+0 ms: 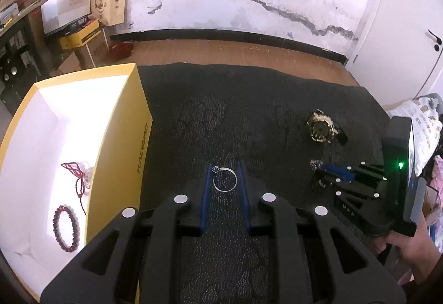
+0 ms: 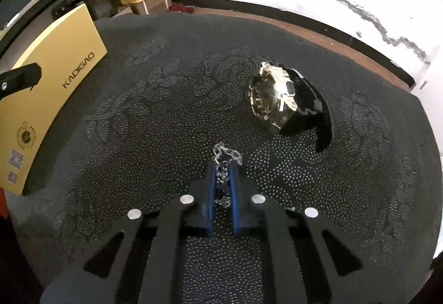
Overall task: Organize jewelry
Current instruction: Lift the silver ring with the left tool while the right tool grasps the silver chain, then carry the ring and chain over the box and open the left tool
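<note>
1. Silver ring [image 1: 224, 178] pinched edge-on between the blue pads of the left hand-held gripper [image 1: 224, 175], raised above the dark mat [image 1: 249, 99]; probably on its way to the yellow box [image 1: 116, 121] just to the left.
2. Silver chain [image 2: 224, 165] bunched between the blue pads of the right hand-held gripper [image 2: 223, 174], loose links spilling past the tips onto the mat; low against the cloth, apparently at the moment of pick-up.
3. Gold-faced watch [image 2: 272, 99] with black strap lying on its side on the mat, near the chain, untouched and likely next to sort.
4. Inside the box, against its white lining: dark red bead bracelet [image 1: 66, 229] and red cord piece [image 1: 76, 176], already put away.
5. Left hand-held gripper: nearly closed, narrow gap filled by the ring, firm enough to carry it.
6. Right hand-held gripper: closed almost fully on the chain, no other thing touched but the mat beneath.
7. Person's hand [image 1: 415, 251] around the right tool's handle, at the frame edge.
</note>
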`<state>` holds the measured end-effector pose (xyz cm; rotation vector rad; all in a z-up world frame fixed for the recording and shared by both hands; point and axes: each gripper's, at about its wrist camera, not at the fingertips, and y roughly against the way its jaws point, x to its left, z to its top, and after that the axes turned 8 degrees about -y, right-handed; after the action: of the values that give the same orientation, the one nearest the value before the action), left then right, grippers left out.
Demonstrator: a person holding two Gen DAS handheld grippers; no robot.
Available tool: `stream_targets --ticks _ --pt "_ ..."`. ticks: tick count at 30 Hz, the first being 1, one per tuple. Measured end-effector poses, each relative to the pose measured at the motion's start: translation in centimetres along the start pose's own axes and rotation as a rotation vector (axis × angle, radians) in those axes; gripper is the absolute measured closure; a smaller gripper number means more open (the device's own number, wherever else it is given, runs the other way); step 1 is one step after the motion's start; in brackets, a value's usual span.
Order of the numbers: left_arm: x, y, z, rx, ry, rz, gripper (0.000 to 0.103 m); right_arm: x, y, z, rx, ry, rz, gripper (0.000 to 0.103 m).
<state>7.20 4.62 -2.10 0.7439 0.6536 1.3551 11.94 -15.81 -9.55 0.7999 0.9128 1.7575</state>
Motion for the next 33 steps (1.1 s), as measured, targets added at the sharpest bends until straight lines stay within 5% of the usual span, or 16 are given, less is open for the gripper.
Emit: stream_targets --ticks 5,14,23,33 --pt "0.1 0.5 -0.5 0.023 0.003 -0.016 0.084 0.0 1.5 0.1 0.006 -0.083 0.020 0.095" --pt "0.7 6.1 -0.9 0.012 -0.036 0.023 0.084 4.5 11.3 0.7 -0.039 -0.101 0.049 0.095" --pt "9.5 13.9 -2.7 0.021 0.030 0.172 0.084 17.7 19.9 4.6 -0.106 0.025 0.151 0.095" --pt "19.0 17.6 -5.3 0.050 0.135 0.296 0.084 31.7 19.1 6.9 -0.073 0.133 0.216 0.095"
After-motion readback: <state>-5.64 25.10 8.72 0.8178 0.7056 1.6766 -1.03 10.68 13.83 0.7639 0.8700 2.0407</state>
